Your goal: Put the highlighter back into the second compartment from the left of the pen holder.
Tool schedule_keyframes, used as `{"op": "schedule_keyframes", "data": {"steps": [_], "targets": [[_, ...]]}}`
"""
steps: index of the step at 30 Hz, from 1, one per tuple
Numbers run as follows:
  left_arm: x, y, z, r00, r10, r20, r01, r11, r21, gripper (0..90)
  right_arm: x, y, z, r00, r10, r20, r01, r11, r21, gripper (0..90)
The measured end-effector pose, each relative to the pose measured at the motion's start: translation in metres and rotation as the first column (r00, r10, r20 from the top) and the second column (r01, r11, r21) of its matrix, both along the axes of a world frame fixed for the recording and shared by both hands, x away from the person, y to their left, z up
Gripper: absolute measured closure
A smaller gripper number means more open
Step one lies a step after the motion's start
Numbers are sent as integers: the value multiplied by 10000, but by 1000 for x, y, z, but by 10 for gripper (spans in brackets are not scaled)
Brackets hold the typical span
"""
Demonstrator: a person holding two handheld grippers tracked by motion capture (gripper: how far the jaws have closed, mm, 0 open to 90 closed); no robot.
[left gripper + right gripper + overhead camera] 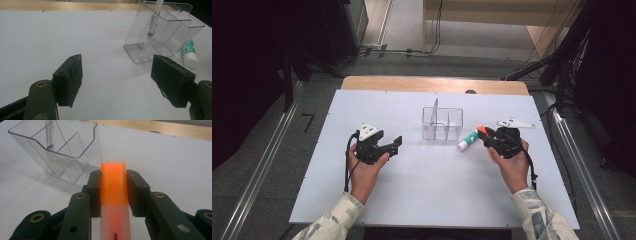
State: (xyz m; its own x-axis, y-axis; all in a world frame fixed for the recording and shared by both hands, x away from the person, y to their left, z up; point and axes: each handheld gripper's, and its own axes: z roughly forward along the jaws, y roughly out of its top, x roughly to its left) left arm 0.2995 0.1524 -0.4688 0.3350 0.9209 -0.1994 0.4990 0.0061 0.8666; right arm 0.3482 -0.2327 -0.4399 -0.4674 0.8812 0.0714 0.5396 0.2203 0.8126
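My right gripper point(486, 135) point(113, 192) is shut on an orange highlighter point(113, 180); its orange cap point(482, 130) sticks out past the jaws toward the clear divided organizer point(442, 124) point(62, 152). A white pen point(152, 27) point(49, 135) stands tilted in the organizer point(165, 32). Between the organizer and the right gripper, a white and green glue stick point(468, 140) point(189, 53) lies on the white mat. To the organizer's left my left gripper point(395, 145) point(118, 70) rests low over the mat, open, with nothing between its jaws.
The white mat point(427, 190) covers a wooden table whose edge point(432, 83) shows at the back. Beyond the table, cables point(412, 51) run across the floor. Dark stands and metal rails point(262, 170) flank both sides.
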Motion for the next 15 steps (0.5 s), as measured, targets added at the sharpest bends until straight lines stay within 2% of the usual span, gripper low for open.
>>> {"op": "schedule_keyframes", "data": {"steps": [15], "targets": [[0,-1,-1,10000,-32,-44,32,10000,8,263,14,22,15,9995,175,280,-183,9994,282,651]]}}
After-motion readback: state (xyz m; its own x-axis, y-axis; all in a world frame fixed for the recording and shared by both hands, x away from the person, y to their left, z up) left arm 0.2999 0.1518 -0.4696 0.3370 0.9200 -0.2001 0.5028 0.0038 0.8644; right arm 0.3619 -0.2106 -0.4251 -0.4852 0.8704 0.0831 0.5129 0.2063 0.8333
